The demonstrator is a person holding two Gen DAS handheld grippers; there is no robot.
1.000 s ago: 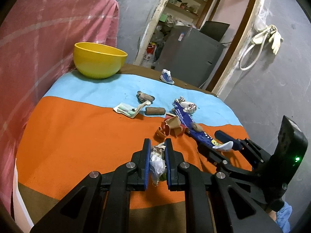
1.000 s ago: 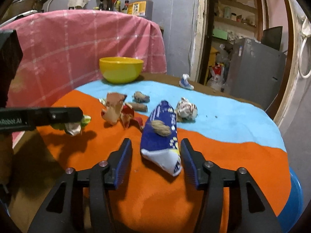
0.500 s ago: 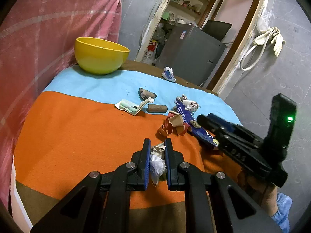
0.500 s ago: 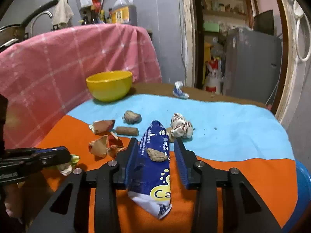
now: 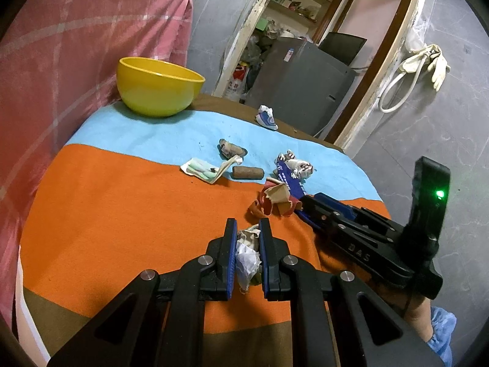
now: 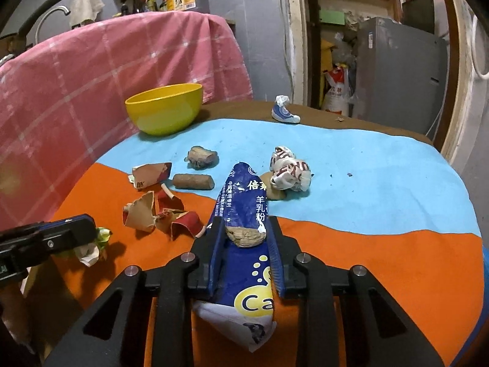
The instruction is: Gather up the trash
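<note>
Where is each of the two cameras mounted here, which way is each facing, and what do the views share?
Left wrist: on the left gripper, looking along its fingers over the table toward the yellow bowl; it grips a crumpled wrapper; the right gripper and a forearm show at right.
Right wrist: on the right gripper, facing the bowl and pink cloth; its fingers sit against the blue packet; the left gripper enters at left.
Shared: bowl, torn orange scraps, brown roll, the other gripper.
</note>
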